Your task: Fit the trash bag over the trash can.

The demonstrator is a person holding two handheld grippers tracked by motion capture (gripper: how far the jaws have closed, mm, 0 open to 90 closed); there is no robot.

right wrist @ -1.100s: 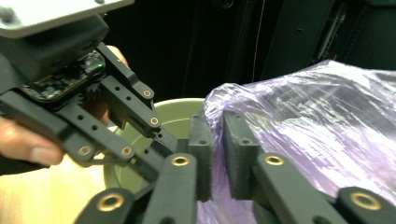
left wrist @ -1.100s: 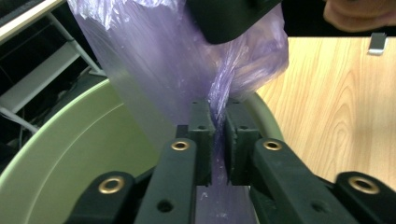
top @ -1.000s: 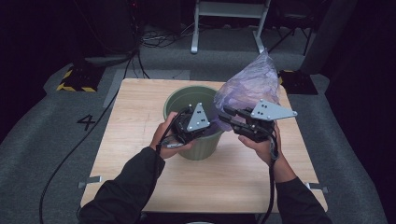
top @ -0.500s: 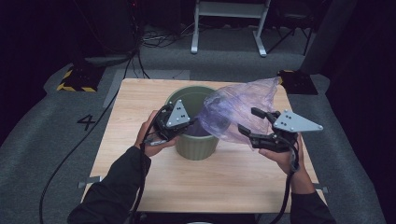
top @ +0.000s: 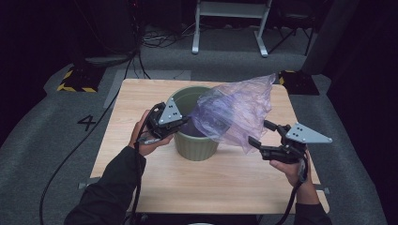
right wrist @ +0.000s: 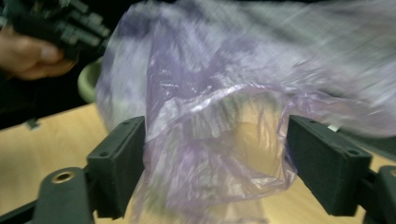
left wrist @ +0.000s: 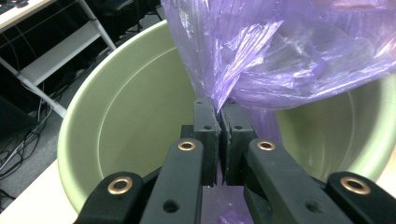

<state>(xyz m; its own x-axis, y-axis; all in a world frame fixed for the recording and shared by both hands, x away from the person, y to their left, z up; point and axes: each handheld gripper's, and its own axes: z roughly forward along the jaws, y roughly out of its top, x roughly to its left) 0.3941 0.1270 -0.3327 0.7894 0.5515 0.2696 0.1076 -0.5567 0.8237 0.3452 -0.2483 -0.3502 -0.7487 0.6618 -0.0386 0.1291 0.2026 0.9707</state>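
My left gripper is clamped on the purple bag over the green bin (mid-table). My right gripper is spread wide, loose bag film between its jaws, beside the bin.

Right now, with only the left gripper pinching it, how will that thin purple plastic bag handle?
Thin purple plastic bag: likely floppy; it crumples and drapes from the left gripper. Probably very light, since it billows above the green plastic bin. The open right gripper may find the glossy film slippery.
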